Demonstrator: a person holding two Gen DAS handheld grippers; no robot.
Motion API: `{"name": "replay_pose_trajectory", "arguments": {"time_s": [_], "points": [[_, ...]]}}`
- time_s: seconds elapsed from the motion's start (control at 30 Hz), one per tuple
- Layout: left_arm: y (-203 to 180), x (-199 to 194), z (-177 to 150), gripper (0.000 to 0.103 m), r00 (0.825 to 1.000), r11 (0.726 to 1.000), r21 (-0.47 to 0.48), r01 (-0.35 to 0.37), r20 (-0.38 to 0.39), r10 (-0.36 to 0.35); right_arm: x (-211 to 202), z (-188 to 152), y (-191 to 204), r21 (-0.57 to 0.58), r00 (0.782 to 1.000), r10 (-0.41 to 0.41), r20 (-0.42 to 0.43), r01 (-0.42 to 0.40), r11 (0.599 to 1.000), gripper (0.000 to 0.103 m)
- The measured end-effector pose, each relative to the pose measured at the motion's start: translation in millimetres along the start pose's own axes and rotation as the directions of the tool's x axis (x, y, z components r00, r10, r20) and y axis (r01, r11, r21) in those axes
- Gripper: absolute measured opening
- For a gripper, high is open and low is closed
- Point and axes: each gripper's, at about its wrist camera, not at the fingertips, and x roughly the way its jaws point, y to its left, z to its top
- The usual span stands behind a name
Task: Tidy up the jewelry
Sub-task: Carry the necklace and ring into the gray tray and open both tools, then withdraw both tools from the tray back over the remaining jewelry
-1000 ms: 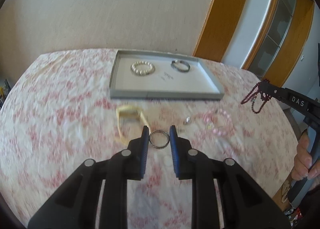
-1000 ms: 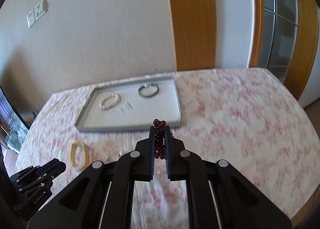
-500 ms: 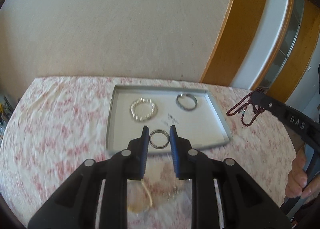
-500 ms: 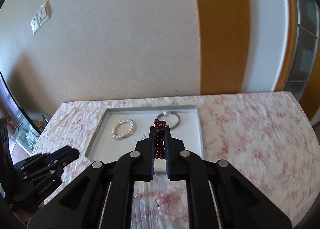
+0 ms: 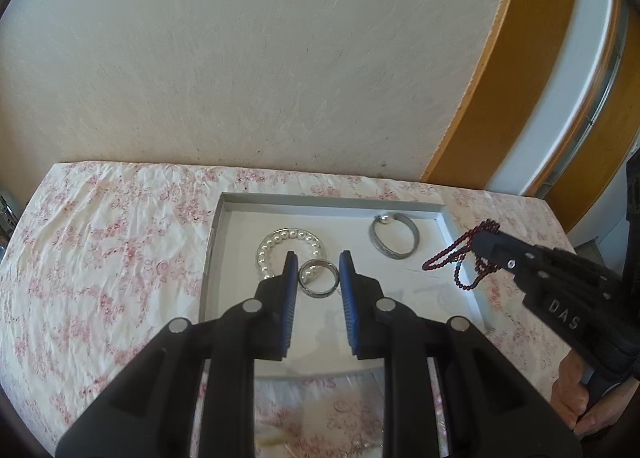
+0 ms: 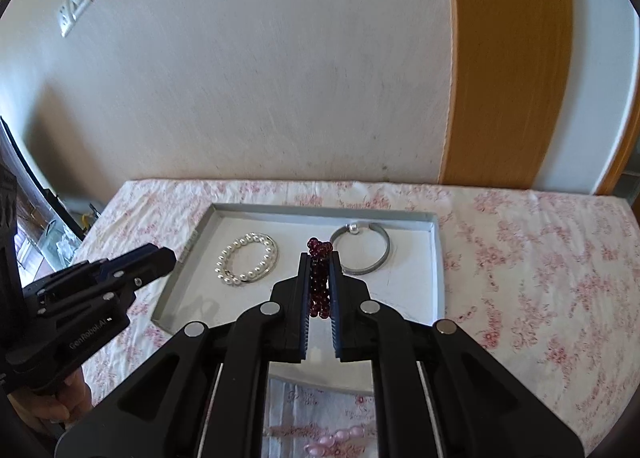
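Observation:
My left gripper point(image 5: 319, 264) is shut on a silver ring point(image 5: 319, 279), held above the grey tray point(image 5: 212, 254). In the tray lie a pearl bracelet point(image 5: 276, 243) and a silver bangle point(image 5: 394, 241). My right gripper point(image 6: 319, 260) is shut on a dark red bead bracelet point(image 6: 319, 278), also over the tray point(image 6: 438, 258). From the left wrist view the right gripper point(image 5: 486, 240) comes in from the right with the red beads point(image 5: 456, 262) dangling over the tray's right edge. The right wrist view shows the pearl bracelet point(image 6: 247, 259), the bangle point(image 6: 362, 252) and the left gripper point(image 6: 160, 258) at the tray's left side.
A floral tablecloth point(image 5: 100, 266) covers the table, which ends at a beige wall. A pink bead bracelet point(image 6: 332, 440) lies on the cloth near me, below the tray. A hand point(image 5: 576, 398) grips the right tool's handle. A wooden door frame point(image 6: 508, 58) stands at the back right.
Both grippers have moved forward across the table and now hang over the tray, each keeping its hold. The yellow bracelet and pink beads have slipped below and behind the fingers.

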Motion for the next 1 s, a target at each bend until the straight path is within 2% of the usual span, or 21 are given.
{"name": "replay_pose_trajectory", "arguments": {"time_s": [0.2,0.53,0.6,0.67,0.8,1.0], "points": [[2,24,0,0.021,0.999,1.000,-0.001,-0.011,-0.042,0.011,29,-7,-9,0.018,0.998,-0.002,-0.061,0.003,1.000,0.009],[3,45,5,0.021,0.998,1.000,0.001,-0.004,-0.060,0.004,46,-10,-14,0.021,0.996,-0.001,-0.092,0.003,1.000,0.010],[3,48,6,0.021,0.998,1.000,0.003,-0.005,-0.063,0.005,48,-9,-17,0.029,0.995,0.006,-0.101,-0.003,1.000,0.015],[4,51,8,0.021,0.998,1.000,0.001,-0.003,-0.067,0.003,48,-10,-19,0.042,0.995,0.012,-0.102,-0.007,0.999,0.035],[4,59,11,0.021,0.997,1.000,0.002,-0.001,-0.074,0.001,44,-10,-21,0.028,0.997,-0.008,-0.083,0.011,1.000,0.050],[2,75,14,0.021,0.996,1.000,0.002,-0.002,-0.089,0.002,45,-11,-30,0.025,0.996,-0.041,-0.079,0.043,0.999,0.053]]}}
